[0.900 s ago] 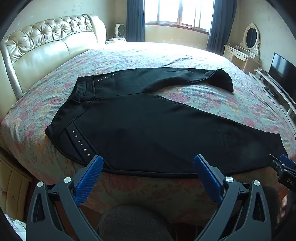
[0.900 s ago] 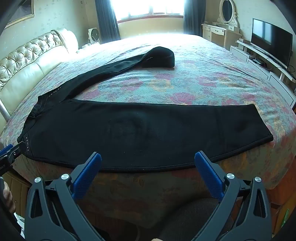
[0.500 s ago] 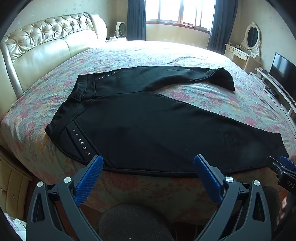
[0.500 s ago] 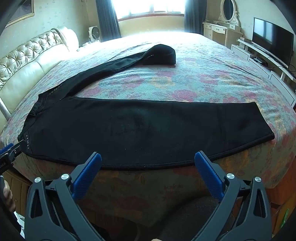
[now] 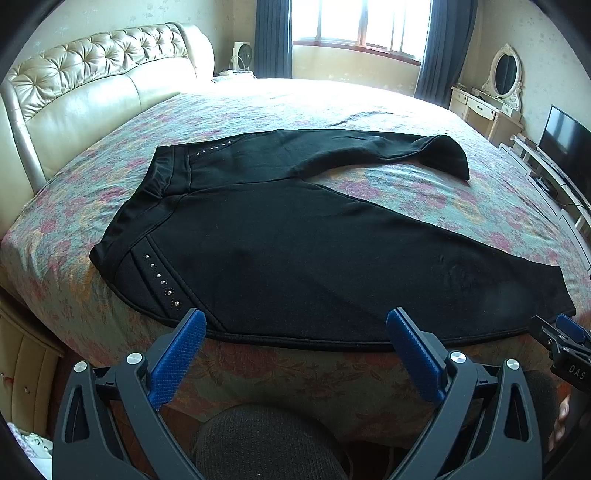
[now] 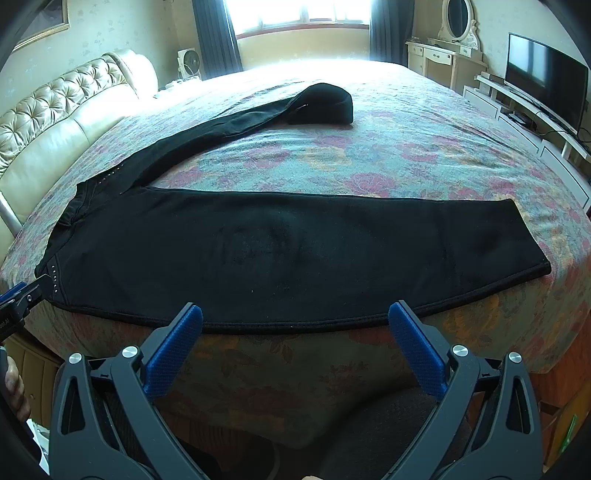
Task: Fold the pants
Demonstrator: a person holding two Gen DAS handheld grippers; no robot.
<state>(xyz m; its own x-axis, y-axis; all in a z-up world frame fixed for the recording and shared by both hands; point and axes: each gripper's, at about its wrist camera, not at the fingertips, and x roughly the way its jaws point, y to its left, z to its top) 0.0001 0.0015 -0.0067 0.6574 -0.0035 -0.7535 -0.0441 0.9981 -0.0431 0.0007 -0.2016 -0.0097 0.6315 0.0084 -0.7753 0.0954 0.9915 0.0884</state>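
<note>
Black pants [image 5: 295, 251] lie spread on the bed, waistband to the left, with small studs near the hip. The near leg [image 6: 295, 251] runs along the bed's front edge; the far leg [image 6: 258, 114] angles away, its cuff folded over. My left gripper [image 5: 295, 325] is open and empty, just short of the near hem by the hip. My right gripper [image 6: 295, 317] is open and empty, just short of the near leg's hem at mid-length. Each gripper shows at the edge of the other's view.
The bed [image 5: 480, 206] has a floral cover and a tufted cream headboard [image 5: 96, 88] on the left. A dresser with mirror [image 6: 443, 55] and a TV [image 6: 546, 70] stand to the right. A window [image 5: 362, 22] is at the back.
Both grippers have edged slightly forward and up toward the bed; the pants have not moved. Both stay open.
</note>
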